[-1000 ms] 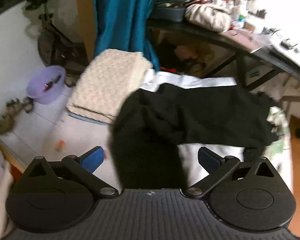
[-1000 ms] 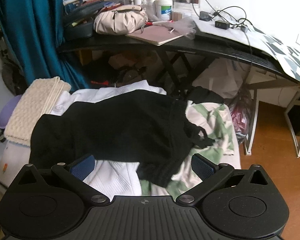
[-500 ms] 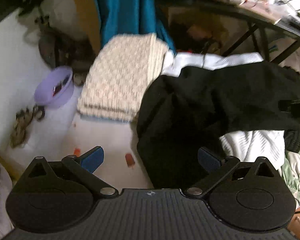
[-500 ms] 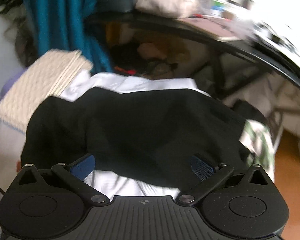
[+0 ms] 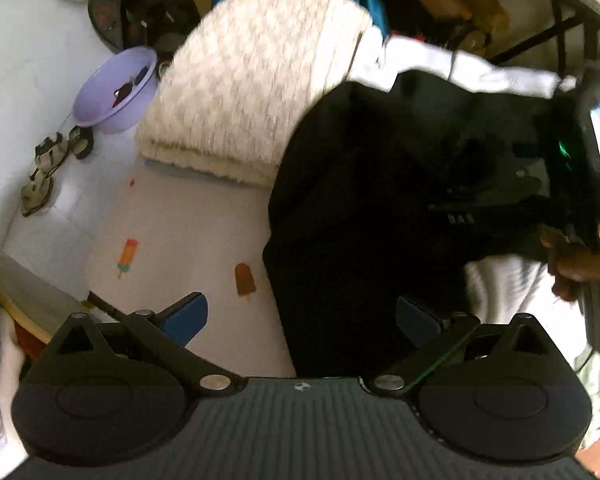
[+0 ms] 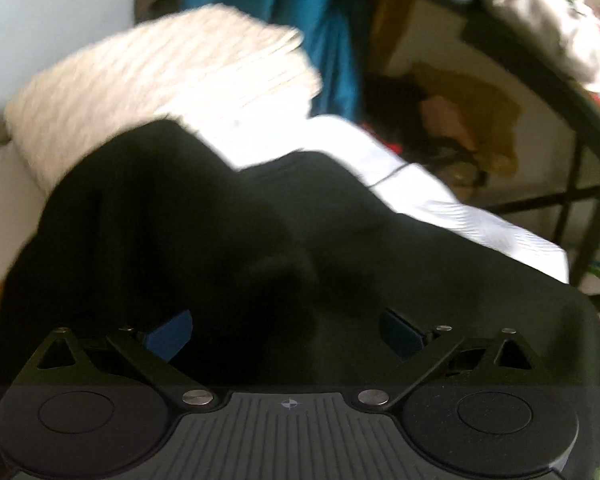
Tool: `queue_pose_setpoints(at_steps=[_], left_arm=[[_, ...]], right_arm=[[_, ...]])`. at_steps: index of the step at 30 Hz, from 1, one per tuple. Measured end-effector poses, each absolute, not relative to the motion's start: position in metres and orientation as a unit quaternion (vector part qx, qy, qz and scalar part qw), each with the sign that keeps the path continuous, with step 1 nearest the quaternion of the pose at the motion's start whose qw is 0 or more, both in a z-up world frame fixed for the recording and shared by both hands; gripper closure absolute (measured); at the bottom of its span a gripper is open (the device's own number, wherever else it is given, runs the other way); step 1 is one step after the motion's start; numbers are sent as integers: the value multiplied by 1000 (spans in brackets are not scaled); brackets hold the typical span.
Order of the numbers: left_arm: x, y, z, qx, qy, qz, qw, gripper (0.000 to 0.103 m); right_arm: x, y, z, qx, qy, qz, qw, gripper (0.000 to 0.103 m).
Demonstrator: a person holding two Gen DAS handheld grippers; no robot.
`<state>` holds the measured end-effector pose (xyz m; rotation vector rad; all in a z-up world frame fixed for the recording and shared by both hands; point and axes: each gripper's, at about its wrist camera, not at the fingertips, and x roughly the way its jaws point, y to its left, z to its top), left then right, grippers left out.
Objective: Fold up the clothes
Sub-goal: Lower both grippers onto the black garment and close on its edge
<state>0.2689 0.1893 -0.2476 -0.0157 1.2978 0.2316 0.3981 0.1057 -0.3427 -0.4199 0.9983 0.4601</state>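
A crumpled black garment [image 5: 364, 208] lies on the bed over a white garment [image 5: 500, 76]. My left gripper [image 5: 300, 316] hovers open over the black cloth's left edge; one finger is above the popsicle-print sheet [image 5: 188, 216], the other above the black cloth. In the right wrist view the black garment [image 6: 260, 240] fills the middle. My right gripper [image 6: 286, 332] is low over it, and its jaws are closing with black cloth between them, the pads not pressing on it. The left wrist view shows the right gripper [image 5: 540, 204] and the hand [image 5: 576, 268] that holds it at the right edge.
A folded cream knitted blanket [image 5: 256, 84] lies at the head of the bed beside the black garment. A purple basin [image 5: 112, 96] and sandals [image 5: 44, 172] are on the floor to the left. A teal curtain [image 6: 300, 20] and a cluttered black desk [image 6: 540, 76] stand behind.
Both grippers have dropped toward the black garment. The right one swung in close over it, now shows at the edge of the left wrist view, and its jaws have narrowed a little.
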Motion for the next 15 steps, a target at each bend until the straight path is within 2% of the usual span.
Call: queue_pose_setpoints(at_steps=[1,2,3,4,5,7,13,15], left_arm=[[266,188,-252,1,601,112,791,1],[263,186,-255,11,597,118,793,1],[260,185,-259,21,593,124,795,1],[256,184,-262,31,593,128,795,1],[253,182,-265,38,595,125,793,1],[247,179,-269,48,598,112,792,1],[252,163,-285,149,570,67,805,1],[259,162,-290,147,567,58,808,1]], right_arm=[[396,106,-346,-206,466,218,833,28],[394,105,-348,-214,459,219,834,33],[392,104,-350,-223,452,220,835,52],[389,99,-349,-223,445,215,840,83],[386,92,-345,-215,443,211,844,88],[386,71,-333,-172,442,202,857,89],[393,-3,-294,-51,433,142,889,91],[391,-29,-283,-18,425,117,897,91]])
